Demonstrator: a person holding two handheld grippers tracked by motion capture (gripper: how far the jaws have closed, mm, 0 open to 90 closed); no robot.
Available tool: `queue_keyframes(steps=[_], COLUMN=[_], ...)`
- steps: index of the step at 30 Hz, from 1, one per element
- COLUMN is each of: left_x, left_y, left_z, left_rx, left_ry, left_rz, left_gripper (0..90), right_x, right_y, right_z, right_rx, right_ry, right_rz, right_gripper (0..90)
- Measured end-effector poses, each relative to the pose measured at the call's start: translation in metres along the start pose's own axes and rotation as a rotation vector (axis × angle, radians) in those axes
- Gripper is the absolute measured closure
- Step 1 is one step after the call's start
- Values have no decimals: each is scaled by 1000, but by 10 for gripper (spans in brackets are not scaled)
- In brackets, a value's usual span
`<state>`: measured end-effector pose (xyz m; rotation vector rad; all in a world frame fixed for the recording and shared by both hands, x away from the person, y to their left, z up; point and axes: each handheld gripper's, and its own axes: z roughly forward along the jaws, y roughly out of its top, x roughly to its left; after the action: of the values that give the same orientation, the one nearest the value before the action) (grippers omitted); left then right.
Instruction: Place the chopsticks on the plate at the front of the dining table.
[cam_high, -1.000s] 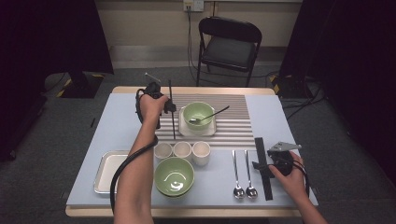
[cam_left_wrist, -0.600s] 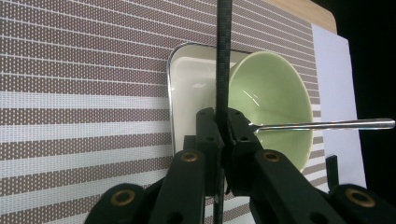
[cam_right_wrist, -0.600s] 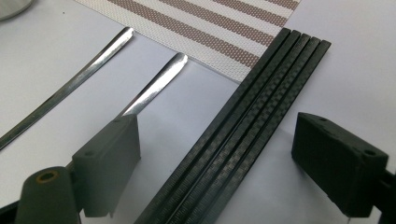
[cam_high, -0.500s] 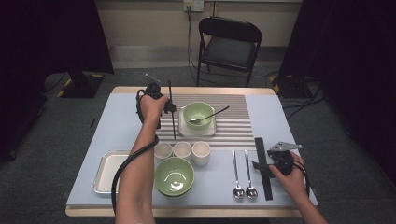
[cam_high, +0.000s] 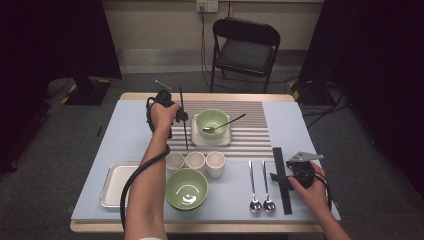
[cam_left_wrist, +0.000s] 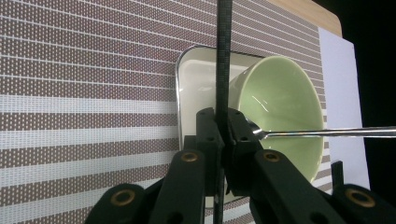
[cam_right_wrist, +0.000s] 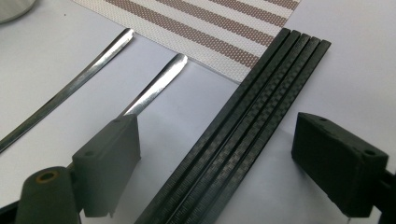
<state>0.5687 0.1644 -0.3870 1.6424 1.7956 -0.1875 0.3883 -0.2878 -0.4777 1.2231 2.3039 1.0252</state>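
Observation:
My left gripper (cam_high: 181, 117) (cam_left_wrist: 223, 126) is shut on one black chopstick (cam_high: 183, 127) (cam_left_wrist: 223, 56), held a little above the striped placemat (cam_high: 250, 140) (cam_left_wrist: 84, 70). The stick lies along the left edge of a white square plate (cam_high: 197, 139) (cam_left_wrist: 196, 79). On that plate stands a green bowl (cam_high: 212, 121) (cam_left_wrist: 280, 98) with a spoon (cam_high: 227, 122) (cam_left_wrist: 327, 133) resting in it. My right gripper (cam_high: 282, 175) (cam_right_wrist: 224, 158) is open at the table's right, low over a bundle of several black chopsticks (cam_high: 281, 187) (cam_right_wrist: 243, 121), with one jaw on each side of the bundle.
Two spoons (cam_high: 252, 185) (cam_right_wrist: 70, 88) lie left of the bundle. Three small white cups (cam_high: 195, 161) stand in a row, with a larger green bowl (cam_high: 187, 189) in front of them. At the front left sits a metal tray (cam_high: 116, 184). Beyond the table stands a folding chair (cam_high: 245, 50).

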Motion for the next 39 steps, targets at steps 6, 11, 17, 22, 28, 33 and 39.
queue_keyframes(steps=[6,11,17,22,28,33,39], left_x=[3,3,2,4,3,4,3], left_y=[1,1,2,1,-1,-1,-1], left_z=[4,7,14,20,27,30,34], left_rx=[9,7,6,21,16,21,15], left_ry=[1,4,10,8,9,14,15], left_rz=[11,-3,-7,5,-13,-3,-10], left_gripper=[861,861,861,861,861,861,861], right_x=[0,-1,-1,-1,-2,-2,-2], right_y=[0,0,0,0,0,0,0], right_z=[0,0,0,0,0,-1,0], right_rx=[-2,-4,-3,-3,-6,-3,-4], right_ry=[2,7,6,6,11,11,10], right_rz=[5,10,9,10,13,15,10], right_gripper=[144,144,144,144,144,145,145])
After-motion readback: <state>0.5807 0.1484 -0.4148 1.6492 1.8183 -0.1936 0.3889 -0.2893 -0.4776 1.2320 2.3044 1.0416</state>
